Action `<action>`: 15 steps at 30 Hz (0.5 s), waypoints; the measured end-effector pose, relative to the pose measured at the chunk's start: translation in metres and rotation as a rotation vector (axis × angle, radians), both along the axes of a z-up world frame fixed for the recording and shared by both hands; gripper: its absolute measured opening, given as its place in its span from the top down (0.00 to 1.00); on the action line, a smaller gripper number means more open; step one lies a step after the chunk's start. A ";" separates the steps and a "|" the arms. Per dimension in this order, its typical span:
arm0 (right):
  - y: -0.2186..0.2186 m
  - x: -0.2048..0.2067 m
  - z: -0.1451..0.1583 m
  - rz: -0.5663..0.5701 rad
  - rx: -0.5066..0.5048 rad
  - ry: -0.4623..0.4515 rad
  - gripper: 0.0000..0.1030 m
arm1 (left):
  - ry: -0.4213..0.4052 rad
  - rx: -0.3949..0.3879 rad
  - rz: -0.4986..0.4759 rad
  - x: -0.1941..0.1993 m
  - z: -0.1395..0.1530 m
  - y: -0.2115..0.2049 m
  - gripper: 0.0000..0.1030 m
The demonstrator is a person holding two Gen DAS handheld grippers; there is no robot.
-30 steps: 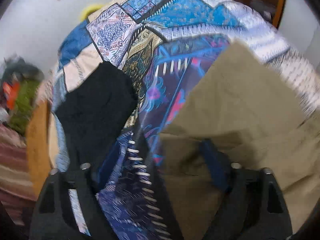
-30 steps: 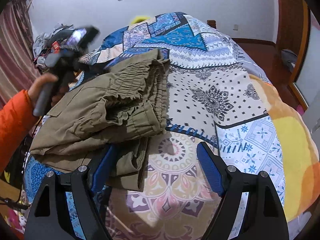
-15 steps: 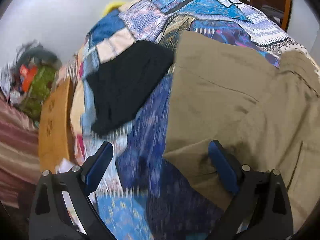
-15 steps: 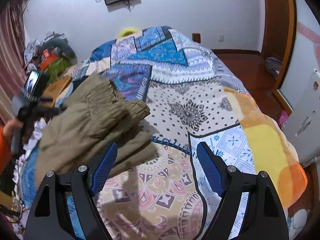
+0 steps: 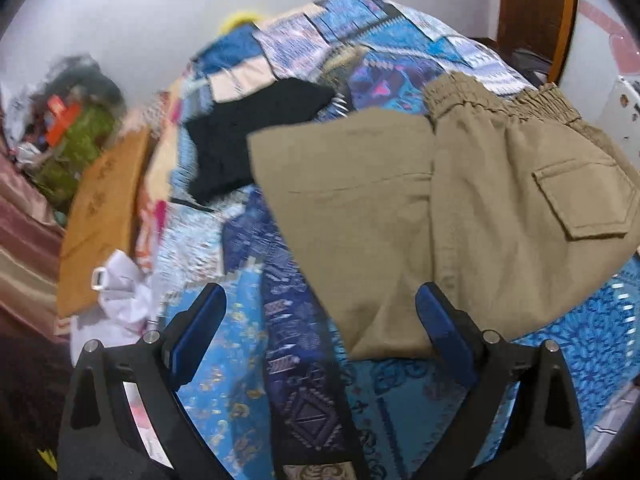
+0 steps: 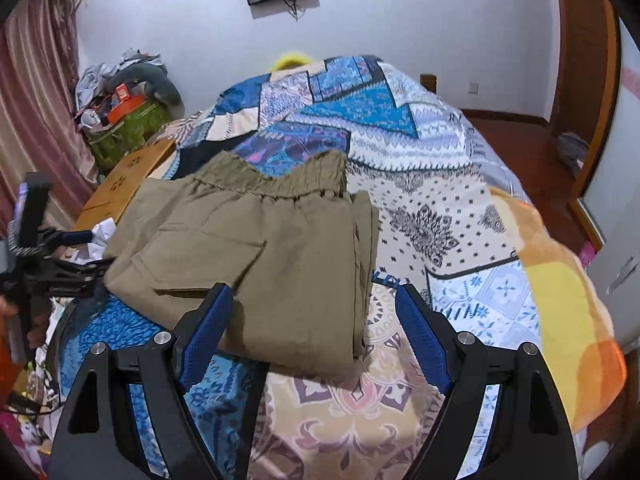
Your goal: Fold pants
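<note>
Both tools are spread wide and hold nothing: your left tool (image 5: 320,328) hangs above the bed (image 5: 248,360), and your right tool (image 6: 314,328) hangs over the near edge of the pants (image 6: 272,248). Those pants lie folded into a compact stack on the bedspread, elastic waistband toward twelve o'clock, so the fold looks finished and your hands seem free to leave it.

From the left view you get the flap pocket (image 5: 580,200) at three o'clock and a black garment (image 5: 248,140) lying at eleven o'clock, just beyond the stack. From the right view you get what the left cannot show: the layered side edges at the stack's right, and your left tool itself out at nine o'clock, clear of the cloth.
</note>
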State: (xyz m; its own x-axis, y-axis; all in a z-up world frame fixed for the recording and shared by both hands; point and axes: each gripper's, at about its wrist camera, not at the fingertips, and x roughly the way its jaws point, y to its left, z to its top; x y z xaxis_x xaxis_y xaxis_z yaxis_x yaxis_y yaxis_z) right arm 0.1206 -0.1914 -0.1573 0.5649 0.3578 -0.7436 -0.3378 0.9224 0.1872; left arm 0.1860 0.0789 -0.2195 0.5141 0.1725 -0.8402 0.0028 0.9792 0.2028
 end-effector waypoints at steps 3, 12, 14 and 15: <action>-0.002 0.007 -0.012 -0.002 0.020 0.046 0.22 | 0.000 0.014 0.025 0.000 -0.006 0.009 0.05; -0.014 0.000 -0.013 0.022 0.031 0.060 0.38 | -0.009 0.015 0.102 -0.018 -0.007 0.039 0.06; -0.017 0.002 -0.009 0.023 0.034 0.061 0.46 | -0.018 0.015 0.107 -0.018 -0.001 0.044 0.11; -0.018 0.005 -0.004 0.026 0.033 0.061 0.51 | -0.022 0.000 0.109 -0.017 0.004 0.046 0.14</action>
State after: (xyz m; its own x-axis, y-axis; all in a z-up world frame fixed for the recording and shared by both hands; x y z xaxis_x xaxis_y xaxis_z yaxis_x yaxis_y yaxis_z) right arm 0.1254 -0.2094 -0.1613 0.5095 0.3961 -0.7639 -0.3482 0.9067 0.2379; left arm 0.1695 0.1251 -0.2154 0.5109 0.2282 -0.8288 -0.1079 0.9735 0.2015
